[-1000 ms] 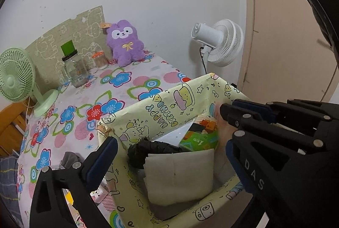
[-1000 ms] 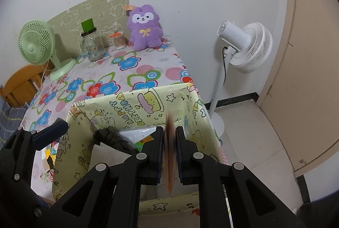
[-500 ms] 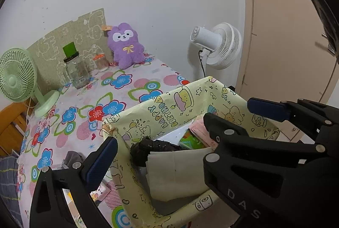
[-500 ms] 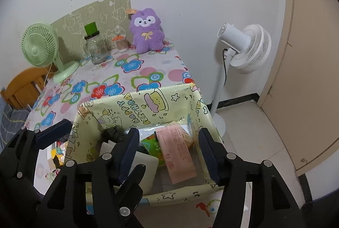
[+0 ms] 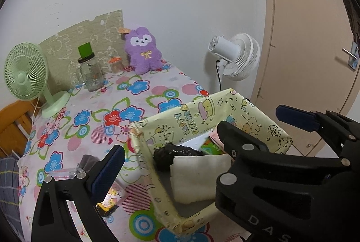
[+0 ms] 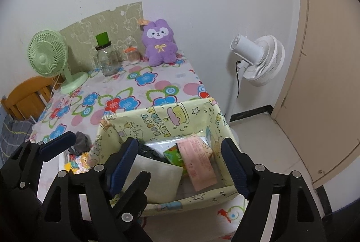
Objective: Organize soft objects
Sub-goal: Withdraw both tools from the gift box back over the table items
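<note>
Purple plush; floral tablecloth; pale-yellow cartoon-print box; mint fan.

wooden chair cut off, left claw's second finger unseen

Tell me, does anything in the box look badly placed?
Yes: the pink packet lies tilted in the box, propped on the green pack, not flat. Nothing looks spilled or damaged.

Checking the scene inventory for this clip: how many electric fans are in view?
2. A green desk fan stands at the table's far left corner, near the wall. A white pedestal fan stands on the floor to the table's right, by the door. None other shows; some could be out of frame.
</note>
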Action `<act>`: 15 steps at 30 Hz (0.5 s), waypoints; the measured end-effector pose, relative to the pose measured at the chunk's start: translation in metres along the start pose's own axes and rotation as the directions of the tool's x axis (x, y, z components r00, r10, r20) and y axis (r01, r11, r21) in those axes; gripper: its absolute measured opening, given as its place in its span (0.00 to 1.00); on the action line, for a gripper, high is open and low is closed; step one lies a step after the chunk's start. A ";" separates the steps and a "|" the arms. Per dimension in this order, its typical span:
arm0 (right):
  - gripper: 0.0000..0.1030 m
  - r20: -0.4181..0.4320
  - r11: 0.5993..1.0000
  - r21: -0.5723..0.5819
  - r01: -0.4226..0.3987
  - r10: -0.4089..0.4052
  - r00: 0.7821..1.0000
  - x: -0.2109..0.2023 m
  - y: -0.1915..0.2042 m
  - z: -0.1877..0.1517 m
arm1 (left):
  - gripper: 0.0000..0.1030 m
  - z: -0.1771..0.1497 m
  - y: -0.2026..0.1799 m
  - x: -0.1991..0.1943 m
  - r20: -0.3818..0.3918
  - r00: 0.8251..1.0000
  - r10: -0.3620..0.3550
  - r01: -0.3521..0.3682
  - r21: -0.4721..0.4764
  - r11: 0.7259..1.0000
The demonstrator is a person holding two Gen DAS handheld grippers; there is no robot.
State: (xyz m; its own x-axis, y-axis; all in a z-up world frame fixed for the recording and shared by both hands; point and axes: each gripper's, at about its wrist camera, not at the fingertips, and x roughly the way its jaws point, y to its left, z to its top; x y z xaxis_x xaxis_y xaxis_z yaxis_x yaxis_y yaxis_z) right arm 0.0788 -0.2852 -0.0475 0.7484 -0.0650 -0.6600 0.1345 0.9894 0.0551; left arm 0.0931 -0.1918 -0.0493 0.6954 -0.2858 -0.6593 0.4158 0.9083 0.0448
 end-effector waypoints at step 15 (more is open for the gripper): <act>0.95 0.090 0.998 -0.055 -0.033 0.038 0.995 -0.032 0.043 0.002 | 1.00 -0.008 0.041 -0.035 0.056 0.997 0.062 -0.058 -0.057 0.997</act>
State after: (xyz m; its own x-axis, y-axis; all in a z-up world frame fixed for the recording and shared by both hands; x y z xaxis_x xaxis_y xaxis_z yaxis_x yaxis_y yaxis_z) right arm 0.0620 -0.2408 -0.0229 0.8084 -0.0386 -0.5874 0.0734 0.9967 0.0356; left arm 0.0809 -0.1425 -0.0306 0.7512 -0.2460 -0.6125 0.3404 0.9394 0.0402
